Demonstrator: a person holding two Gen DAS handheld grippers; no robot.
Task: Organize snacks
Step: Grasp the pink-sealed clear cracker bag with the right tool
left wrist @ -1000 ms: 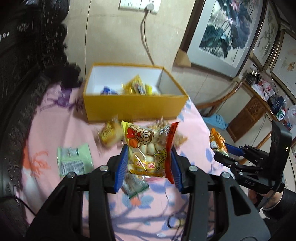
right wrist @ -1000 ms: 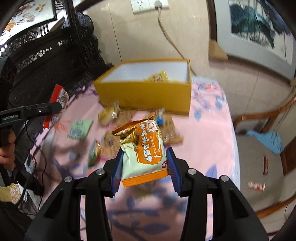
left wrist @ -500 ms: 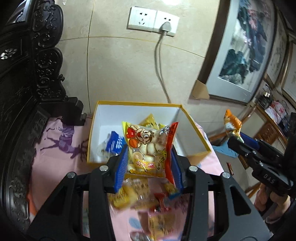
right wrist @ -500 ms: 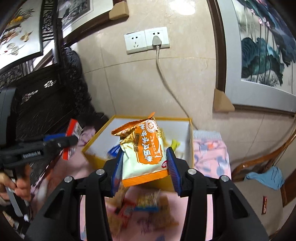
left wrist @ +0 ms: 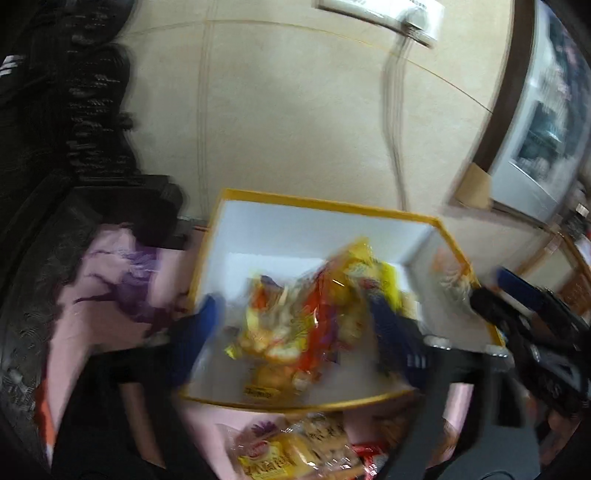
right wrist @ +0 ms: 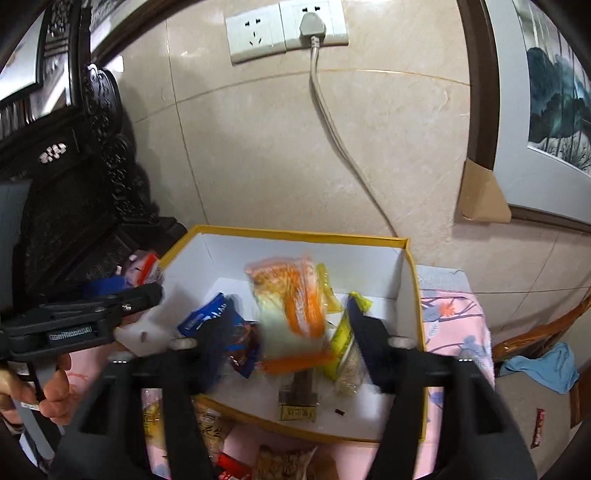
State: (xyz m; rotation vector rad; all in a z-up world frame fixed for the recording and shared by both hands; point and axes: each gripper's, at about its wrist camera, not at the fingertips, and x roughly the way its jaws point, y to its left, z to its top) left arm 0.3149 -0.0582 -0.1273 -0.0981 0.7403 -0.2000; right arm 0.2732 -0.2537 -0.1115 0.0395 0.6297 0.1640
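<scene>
One yellow box [right wrist: 414,295] – two tools – one plugged wall socket [right wrist: 286,31].

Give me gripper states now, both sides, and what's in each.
Left gripper: fingers just opened, cartoon snack bag loose between them over the yellow box.
Right gripper: just opened, orange snack bag dropping free.

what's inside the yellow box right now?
Inside the yellow box: a blue packet, an orange-and-white bag between the open right gripper jaws, yellow packets. The floor beneath them is hidden.
</scene>
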